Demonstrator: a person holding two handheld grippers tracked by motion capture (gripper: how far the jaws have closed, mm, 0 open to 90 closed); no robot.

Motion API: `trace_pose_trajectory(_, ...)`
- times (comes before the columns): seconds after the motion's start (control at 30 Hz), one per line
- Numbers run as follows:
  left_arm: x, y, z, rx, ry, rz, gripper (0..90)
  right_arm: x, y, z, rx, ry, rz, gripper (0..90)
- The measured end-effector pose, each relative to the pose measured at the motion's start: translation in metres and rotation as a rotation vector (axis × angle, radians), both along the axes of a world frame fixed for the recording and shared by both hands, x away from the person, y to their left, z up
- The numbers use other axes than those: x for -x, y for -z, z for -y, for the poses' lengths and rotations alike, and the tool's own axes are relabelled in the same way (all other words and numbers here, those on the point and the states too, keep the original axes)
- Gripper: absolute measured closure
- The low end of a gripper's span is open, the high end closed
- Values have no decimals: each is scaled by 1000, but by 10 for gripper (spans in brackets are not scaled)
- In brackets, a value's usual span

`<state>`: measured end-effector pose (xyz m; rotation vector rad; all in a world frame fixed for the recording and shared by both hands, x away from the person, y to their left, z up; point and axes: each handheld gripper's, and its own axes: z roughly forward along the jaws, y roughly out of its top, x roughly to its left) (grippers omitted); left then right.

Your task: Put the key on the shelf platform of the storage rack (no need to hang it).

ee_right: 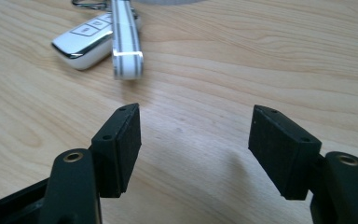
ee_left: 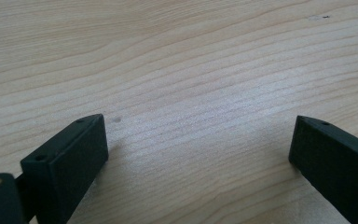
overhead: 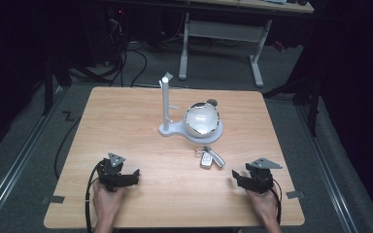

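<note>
A white car key fob [overhead: 206, 160] with a grey-and-white strap [overhead: 216, 156] and a metal ring lies on the wooden table [overhead: 126, 126], right of centre. My left gripper [overhead: 135, 176] rests near the front left, jaws wide apart over bare wood [ee_left: 198, 126]. At the front right my right gripper [overhead: 235, 178] points toward the fob, open with nothing between its jaws [ee_right: 195, 112]. In the right gripper view the fob [ee_right: 86, 44] and its strap [ee_right: 127, 42] lie just beyond the left jaw.
Behind the fob stands a grey stand [overhead: 175, 130] with an upright post [overhead: 165, 104] and a shiny metal bowl [overhead: 202, 119] on its base. A white desk frame [overhead: 223, 34] and cables sit on the floor beyond the table.
</note>
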<state>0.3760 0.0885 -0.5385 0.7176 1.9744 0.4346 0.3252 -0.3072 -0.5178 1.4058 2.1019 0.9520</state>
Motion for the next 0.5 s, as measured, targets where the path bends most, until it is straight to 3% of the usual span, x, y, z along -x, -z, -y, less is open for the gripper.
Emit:
trace_pose_trajectory(0.33,0,-1,0,7,-5,-2,54,-4,-14,-22,-40,-71,4,317)
trace_pose_trajectory(0.5,2,-1,1,14,12,2,80,-10,-15,-33,-29,-99,9,314)
